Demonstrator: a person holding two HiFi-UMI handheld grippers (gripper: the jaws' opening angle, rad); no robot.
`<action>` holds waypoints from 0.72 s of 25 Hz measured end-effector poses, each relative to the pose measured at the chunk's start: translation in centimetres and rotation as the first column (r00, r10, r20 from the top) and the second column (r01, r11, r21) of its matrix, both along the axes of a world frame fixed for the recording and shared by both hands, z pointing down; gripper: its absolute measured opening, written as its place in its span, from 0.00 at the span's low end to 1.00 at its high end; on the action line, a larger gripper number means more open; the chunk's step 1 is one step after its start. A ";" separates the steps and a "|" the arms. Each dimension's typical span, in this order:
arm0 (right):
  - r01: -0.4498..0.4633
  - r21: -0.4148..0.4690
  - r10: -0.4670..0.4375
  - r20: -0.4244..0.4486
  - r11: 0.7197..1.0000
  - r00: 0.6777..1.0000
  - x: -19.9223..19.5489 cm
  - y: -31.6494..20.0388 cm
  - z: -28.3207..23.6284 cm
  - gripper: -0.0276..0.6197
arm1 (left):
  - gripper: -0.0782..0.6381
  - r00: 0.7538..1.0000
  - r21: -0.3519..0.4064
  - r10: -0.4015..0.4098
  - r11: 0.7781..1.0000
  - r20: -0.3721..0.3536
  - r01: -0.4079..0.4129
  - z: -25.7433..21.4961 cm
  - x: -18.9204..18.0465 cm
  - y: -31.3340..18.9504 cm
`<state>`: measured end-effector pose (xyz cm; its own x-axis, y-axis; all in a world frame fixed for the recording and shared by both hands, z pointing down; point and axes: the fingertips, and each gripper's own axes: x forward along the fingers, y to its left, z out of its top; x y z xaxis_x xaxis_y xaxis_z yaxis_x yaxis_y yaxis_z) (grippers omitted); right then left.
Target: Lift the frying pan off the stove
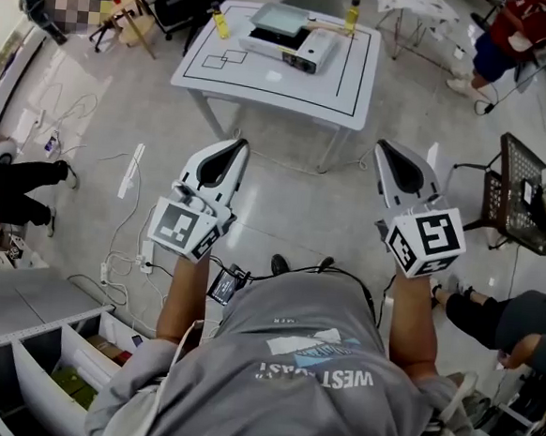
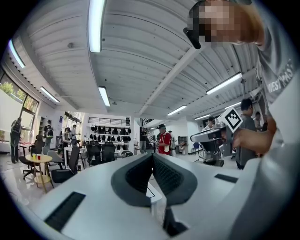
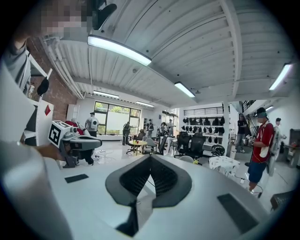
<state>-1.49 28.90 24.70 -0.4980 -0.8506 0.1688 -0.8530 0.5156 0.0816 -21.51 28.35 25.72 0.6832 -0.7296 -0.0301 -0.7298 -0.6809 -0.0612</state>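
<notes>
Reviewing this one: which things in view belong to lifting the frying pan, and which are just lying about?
Job in hand: frying pan; stove; white table; left gripper and right gripper, both shut and empty.

Lying about: bottle left of the stove; bottle right of the stove; power strip; black chair.

You hold your white plastic left gripper and matching right gripper side by side, apart, pointing away from you. On both, the black ribbed jaws meet with nothing between them. Your bare forearms reach forward.
</notes>
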 end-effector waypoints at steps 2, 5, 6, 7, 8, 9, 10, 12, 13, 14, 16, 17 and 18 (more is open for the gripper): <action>-0.005 -0.007 0.005 0.001 1.000 1.000 -0.1 -0.5 0.1 0.06 | 0.10 1.000 -0.008 0.003 1.000 -0.003 -0.003 0.1 -0.2 -0.5; -0.002 -0.010 0.002 -0.001 1.000 1.000 -0.2 -1.6 0.2 0.06 | 0.10 1.000 -0.017 0.000 1.000 -0.003 0.000 0.6 -0.4 -1.3; 0.001 -0.010 -0.001 -0.001 1.000 1.000 -0.2 -2.0 0.3 0.06 | 0.10 1.000 -0.019 -0.004 1.000 -0.002 0.004 0.7 -0.4 -1.6; 0.006 -0.011 -0.006 0.000 1.000 1.000 -0.2 -2.3 0.5 0.06 | 0.11 1.000 -0.020 -0.009 1.000 -0.001 0.009 0.9 -0.5 -1.9; 0.011 -0.014 -0.011 0.002 1.000 1.000 -0.2 -2.7 0.6 0.06 | 0.10 1.000 -0.021 -0.015 1.000 -0.001 0.015 0.9 -0.6 -2.1; 0.017 -0.017 -0.017 0.004 1.000 1.000 -0.3 -3.1 0.7 0.06 | 0.10 1.000 -0.022 -0.023 1.000 -0.002 0.023 1.0 -0.7 -2.4; 0.024 -0.020 -0.024 0.006 1.000 1.000 -0.4 -3.5 0.8 0.06 | 0.10 1.000 -0.023 -0.030 0.999 -0.002 0.030 0.9 -0.8 -2.8; 0.039 -0.021 -0.038 0.008 0.999 0.999 -0.5 -4.4 0.8 0.06 | 0.11 0.999 -0.027 -0.042 0.999 0.003 0.042 1.0 -0.7 -3.5; 0.044 -0.021 -0.044 0.009 0.999 0.999 -0.4 -5.0 0.8 0.06 | 0.11 0.999 -0.028 -0.046 0.999 0.008 0.046 1.0 -0.5 -3.8; 0.049 -0.021 -0.049 0.012 0.999 0.999 -0.2 -5.5 0.8 0.06 | 0.10 0.999 -0.029 -0.049 0.998 0.013 0.050 1.0 -0.3 -4.2; 0.057 -0.028 -0.057 0.018 0.998 0.998 0.2 -6.6 1.0 0.06 | 0.10 0.998 -0.028 -0.058 0.998 0.019 0.059 0.8 0.0 -5.0; 0.062 -0.032 -0.062 0.020 0.998 0.998 0.4 -7.2 1.2 0.06 | 0.10 0.998 -0.028 -0.065 0.997 0.020 0.066 0.8 0.1 -5.4; 0.068 -0.035 -0.067 0.021 0.997 0.998 0.6 -7.9 1.3 0.06 | 0.11 0.997 -0.030 -0.073 0.997 0.020 0.074 0.9 0.1 -5.9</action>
<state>-0.90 20.99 26.03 -0.5576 -0.8085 0.1879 -0.8173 0.5744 0.0460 -21.38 22.41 26.58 0.6278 -0.7784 0.0053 -0.7770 -0.6270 -0.0552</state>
